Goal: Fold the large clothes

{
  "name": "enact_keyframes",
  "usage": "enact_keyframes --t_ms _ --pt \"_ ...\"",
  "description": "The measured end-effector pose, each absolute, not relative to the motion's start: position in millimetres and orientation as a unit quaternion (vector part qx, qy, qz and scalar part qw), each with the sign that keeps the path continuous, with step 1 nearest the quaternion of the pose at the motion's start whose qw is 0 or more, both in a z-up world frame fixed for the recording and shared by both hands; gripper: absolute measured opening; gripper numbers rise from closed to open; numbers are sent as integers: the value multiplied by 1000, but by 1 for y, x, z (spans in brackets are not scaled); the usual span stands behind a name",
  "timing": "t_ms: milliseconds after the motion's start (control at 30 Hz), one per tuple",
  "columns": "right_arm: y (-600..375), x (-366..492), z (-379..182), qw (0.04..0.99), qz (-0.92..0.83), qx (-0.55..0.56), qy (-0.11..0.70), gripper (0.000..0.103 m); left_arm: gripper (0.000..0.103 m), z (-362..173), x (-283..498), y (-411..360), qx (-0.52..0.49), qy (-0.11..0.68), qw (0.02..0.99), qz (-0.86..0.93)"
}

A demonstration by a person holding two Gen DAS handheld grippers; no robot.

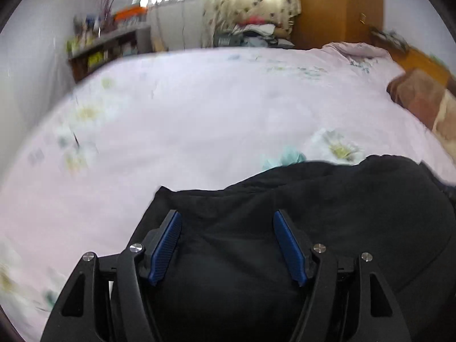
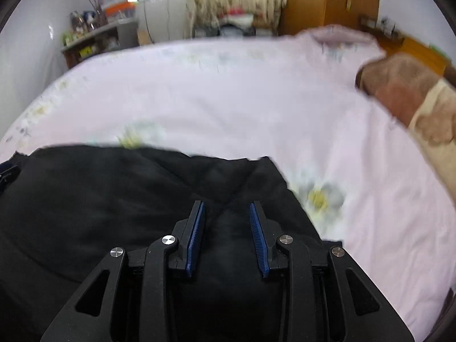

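Observation:
A large black garment (image 1: 327,213) lies on the pink floral bed sheet (image 1: 199,114) at the near edge of the bed. My left gripper (image 1: 226,219) is open above the garment's left part, its blue pads (image 1: 166,245) wide apart, nothing between them. The same garment (image 2: 99,199) fills the lower left of the right wrist view. My right gripper (image 2: 227,209) is open over the garment's right part near its right edge, with blue pads (image 2: 196,236) apart and empty. Both views are blurred by motion.
A brown and cream pillow (image 1: 424,99) lies at the bed's right side, also in the right wrist view (image 2: 404,91). A cluttered shelf (image 1: 108,42) stands along the left wall. A wooden wardrobe (image 1: 336,8) and a pile of clothes (image 1: 253,34) stand beyond the bed.

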State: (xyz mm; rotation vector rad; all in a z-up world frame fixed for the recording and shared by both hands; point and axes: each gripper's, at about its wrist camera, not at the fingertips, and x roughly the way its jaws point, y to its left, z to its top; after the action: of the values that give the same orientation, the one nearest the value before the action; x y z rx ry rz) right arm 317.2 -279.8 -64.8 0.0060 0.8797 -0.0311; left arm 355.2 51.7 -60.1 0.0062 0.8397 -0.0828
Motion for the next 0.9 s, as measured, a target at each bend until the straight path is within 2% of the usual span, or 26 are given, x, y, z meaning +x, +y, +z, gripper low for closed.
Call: enact_keyframes --t_ms 567,733,900 --pt "-287 324 -94 911 -27 17 412 32 71 -85 357 52 -19 386 922 -26" --pt "-285 323 -68 901 -36 8 432 32 68 -48 352 50 -8 398 917 -25" --pt "-266 276 -5 930 9 34 367 32 68 7 303 35 -38 337 937 -85"
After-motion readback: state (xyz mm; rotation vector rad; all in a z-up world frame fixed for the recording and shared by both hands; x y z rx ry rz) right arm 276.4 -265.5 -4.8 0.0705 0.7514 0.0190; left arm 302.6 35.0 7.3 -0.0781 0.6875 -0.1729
